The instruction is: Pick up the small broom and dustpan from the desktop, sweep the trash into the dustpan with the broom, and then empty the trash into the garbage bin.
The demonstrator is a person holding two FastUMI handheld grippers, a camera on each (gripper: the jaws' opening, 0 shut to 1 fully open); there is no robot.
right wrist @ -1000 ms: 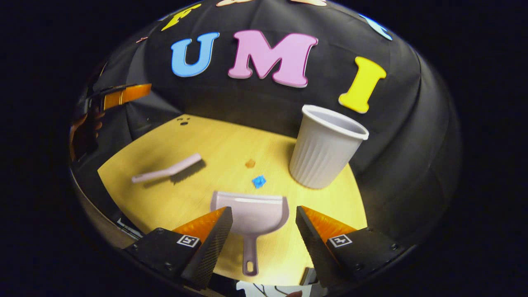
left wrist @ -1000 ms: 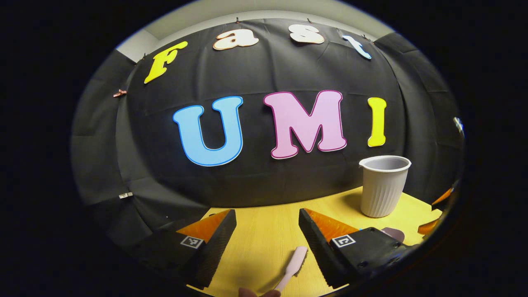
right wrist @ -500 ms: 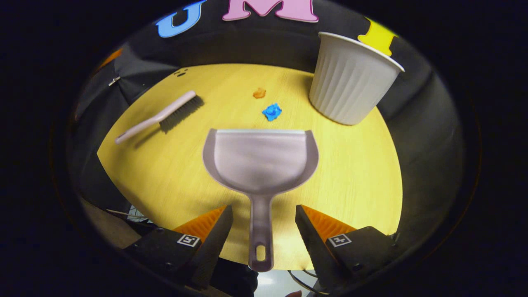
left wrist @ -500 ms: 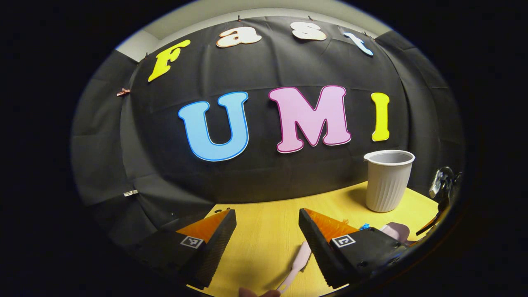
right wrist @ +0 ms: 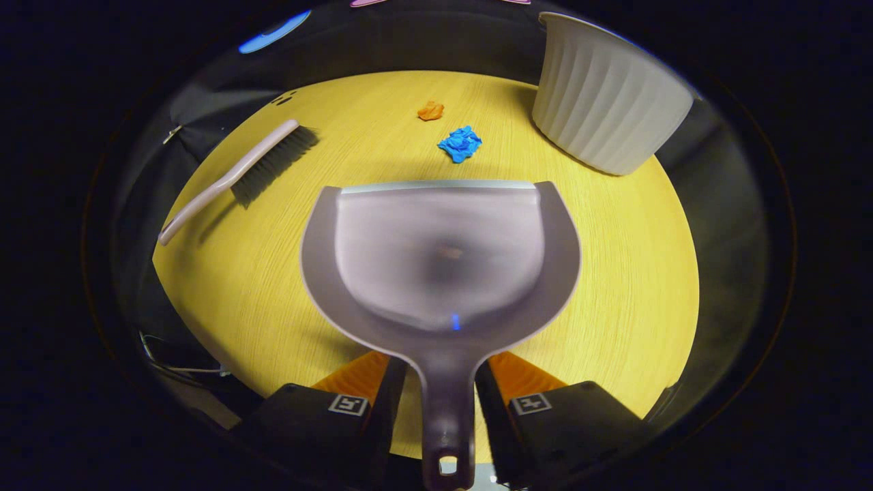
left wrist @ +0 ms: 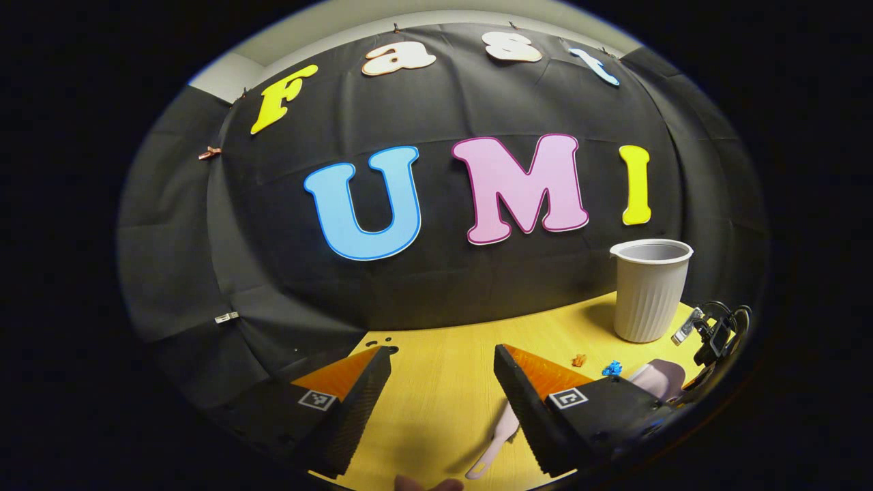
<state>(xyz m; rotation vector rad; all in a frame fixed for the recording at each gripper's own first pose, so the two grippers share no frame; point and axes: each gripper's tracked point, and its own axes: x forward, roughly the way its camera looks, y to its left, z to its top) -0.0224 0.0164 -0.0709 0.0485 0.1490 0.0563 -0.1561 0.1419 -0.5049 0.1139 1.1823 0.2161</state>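
Observation:
The grey dustpan [right wrist: 443, 252] lies flat on the yellow desktop [right wrist: 634, 273], its mouth facing two paper scraps, one blue [right wrist: 460, 144] and one orange [right wrist: 430, 110]. My right gripper [right wrist: 441, 389] is shut on the dustpan's handle, a finger on each side. The pale broom [right wrist: 239, 170] lies at the left, bristles toward the back. In the left gripper view, my left gripper [left wrist: 440, 382] hangs open above the desk. The broom's handle [left wrist: 501, 436] pokes out beside its right finger. The dustpan [left wrist: 660, 377] and both scraps [left wrist: 612, 368] lie farther right.
A white ribbed garbage bin [right wrist: 607, 116] stands upright at the back right of the desk, also seen in the left gripper view [left wrist: 648, 290]. The desk's front edge runs just under my right gripper. The black cloth wall closes off the back.
My right gripper has moved down and forward to the dustpan, and its fingers have shut on the handle. The left gripper has drifted slightly and stays open.

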